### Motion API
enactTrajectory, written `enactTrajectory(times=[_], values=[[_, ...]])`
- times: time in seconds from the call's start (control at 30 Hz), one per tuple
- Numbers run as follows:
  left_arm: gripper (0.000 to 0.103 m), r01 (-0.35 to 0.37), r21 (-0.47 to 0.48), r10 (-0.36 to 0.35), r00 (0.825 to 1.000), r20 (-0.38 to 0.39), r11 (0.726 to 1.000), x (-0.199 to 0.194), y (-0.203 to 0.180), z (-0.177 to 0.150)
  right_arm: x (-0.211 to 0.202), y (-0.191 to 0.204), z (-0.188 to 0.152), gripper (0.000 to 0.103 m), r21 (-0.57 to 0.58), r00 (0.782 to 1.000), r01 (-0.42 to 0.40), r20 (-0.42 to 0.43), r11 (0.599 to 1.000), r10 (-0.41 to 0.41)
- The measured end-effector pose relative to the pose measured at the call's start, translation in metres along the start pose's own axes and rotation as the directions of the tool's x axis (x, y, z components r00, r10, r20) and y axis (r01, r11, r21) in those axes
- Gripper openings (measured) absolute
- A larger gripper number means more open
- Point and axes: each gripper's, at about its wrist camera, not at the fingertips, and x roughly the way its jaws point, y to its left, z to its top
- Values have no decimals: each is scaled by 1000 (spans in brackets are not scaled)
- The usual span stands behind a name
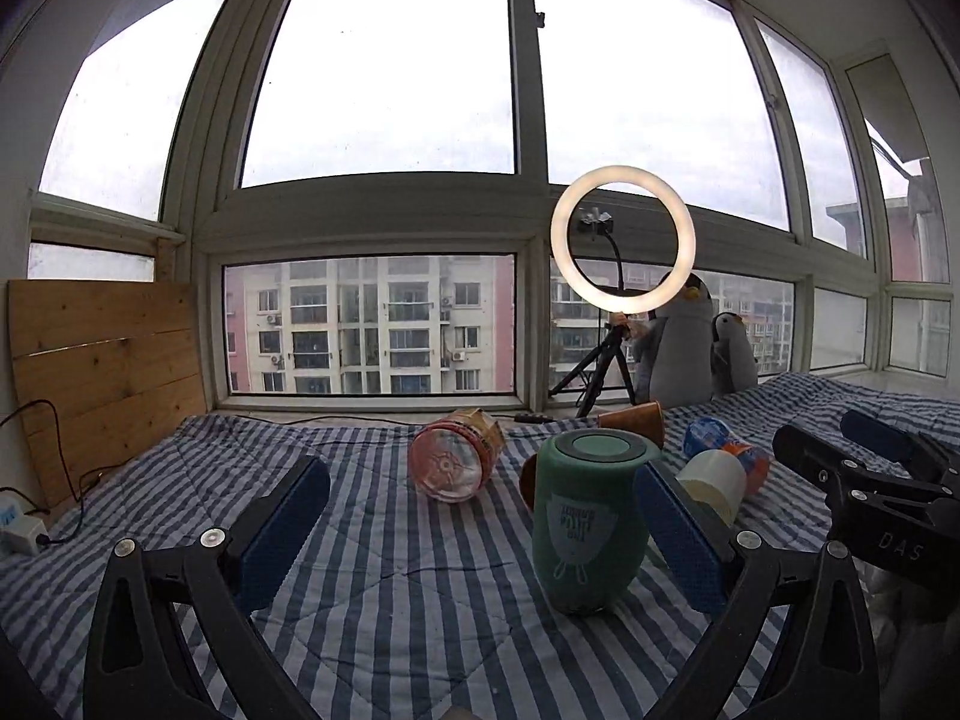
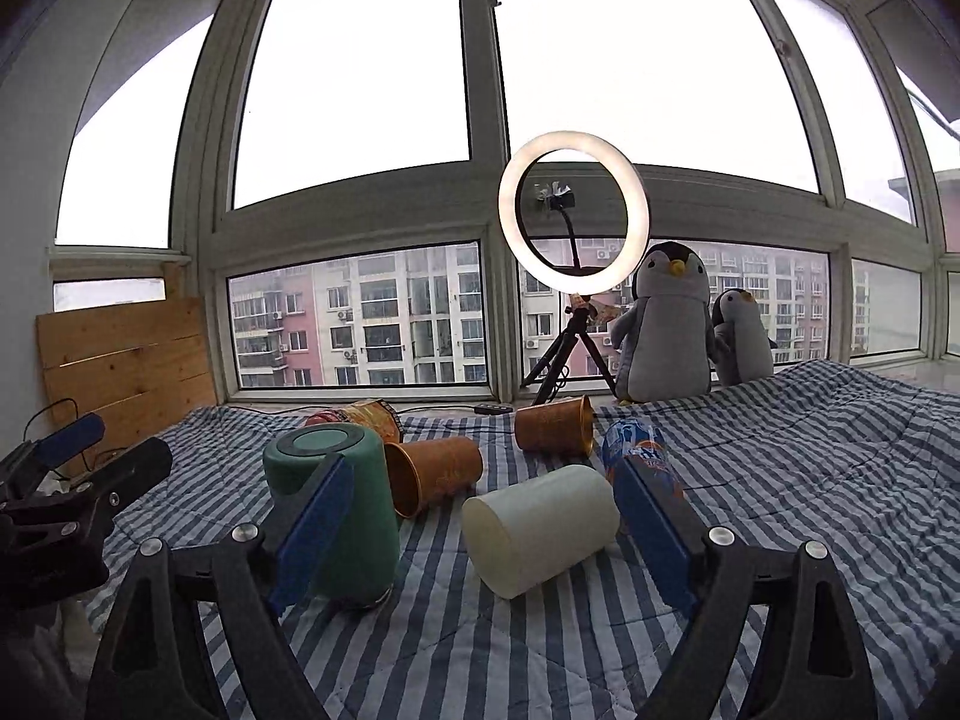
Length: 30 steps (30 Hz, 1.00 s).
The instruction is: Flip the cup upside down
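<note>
Green cup [image 1: 591, 519]: stood upside down on the striped bed cover [image 1: 384, 588], flat base ring uppermost; matte cylinder with rounded shoulders; pale print on its side ran inverted and could not be read.
Left gripper [image 1: 474, 531]: spread wide, holding nothing; cup stood between its blue pads, close beside the right-hand one.
Right gripper [image 2: 480, 519]: spread wide, holding nothing; a smooth cream cup [image 2: 540, 528] lay on its side between the pads.
Writing: "DAS" showed on the right gripper's black body, only in the left view.
Right view only: two ribbed copper cups [image 2: 435, 471] on their sides lay fully visible; blue-orange drink can [image 2: 639, 450], label unreadable.
Left view only: clear pink-tinted jar [image 1: 456, 456] showed its ribbed bottom.
Behind: ring light [image 2: 573, 210] on tripod, two plush penguins [image 2: 666, 330], wooden board [image 1: 108, 360].
</note>
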Motion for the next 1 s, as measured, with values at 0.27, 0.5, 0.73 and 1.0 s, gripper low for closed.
enactTrajectory(times=[0.27,0.5,0.73,1.0], values=[[103,-17,30,17,1000,13,999,-1,-6,-7,-7,2,-1,86,-10,998,43,49,999,-43],[103,-30,52,29,999,30,998,-6,-9,-8,-11,5,-3,90,-21,997,48,64,999,-47],[103,-40,42,39,998,43,998,-10,-6,-9,-11,3,-4,90,-19,997,47,65,999,-46],[103,-40,38,38,999,38,998,-9,-4,-9,-10,1,-3,93,-19,997,46,63,999,-44]])
